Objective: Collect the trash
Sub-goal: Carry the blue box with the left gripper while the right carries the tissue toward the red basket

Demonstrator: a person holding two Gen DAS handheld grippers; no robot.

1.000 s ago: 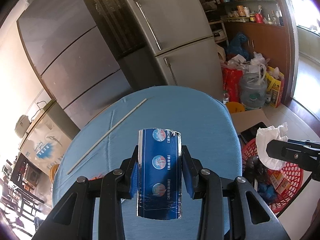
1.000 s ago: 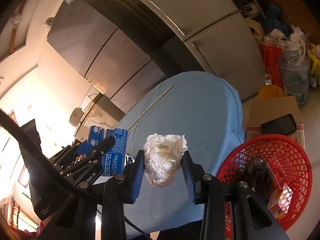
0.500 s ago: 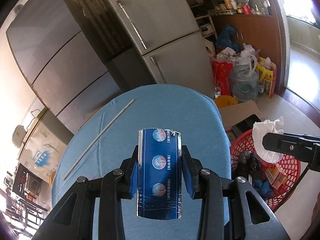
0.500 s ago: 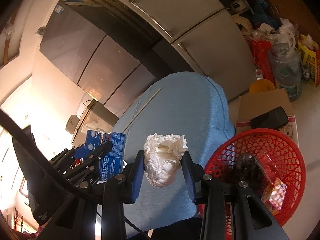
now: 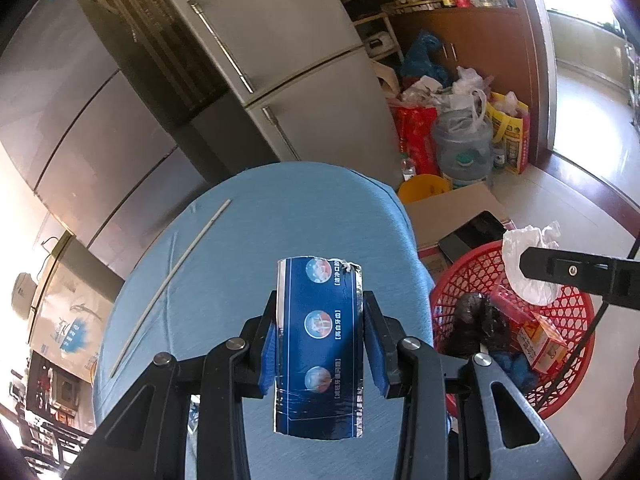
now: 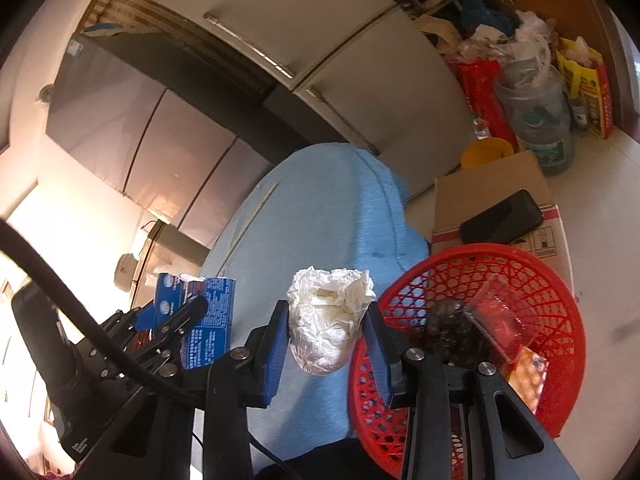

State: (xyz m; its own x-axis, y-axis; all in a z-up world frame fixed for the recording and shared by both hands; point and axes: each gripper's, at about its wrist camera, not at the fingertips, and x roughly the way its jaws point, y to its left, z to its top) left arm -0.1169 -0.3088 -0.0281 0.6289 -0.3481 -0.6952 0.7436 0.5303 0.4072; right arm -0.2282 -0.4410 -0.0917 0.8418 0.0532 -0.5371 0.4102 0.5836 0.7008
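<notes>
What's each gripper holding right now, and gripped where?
Left gripper clamps the blue carton across its two side faces, mid-length. Right gripper pinches the crumpled white tissue by its sides.

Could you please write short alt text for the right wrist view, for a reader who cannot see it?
The right gripper holds a crumpled white tissue between its blue pads, above the edge of a blue-covered table. To its right a red basket holds other trash; to its left the left gripper grips a blue carton.
</notes>
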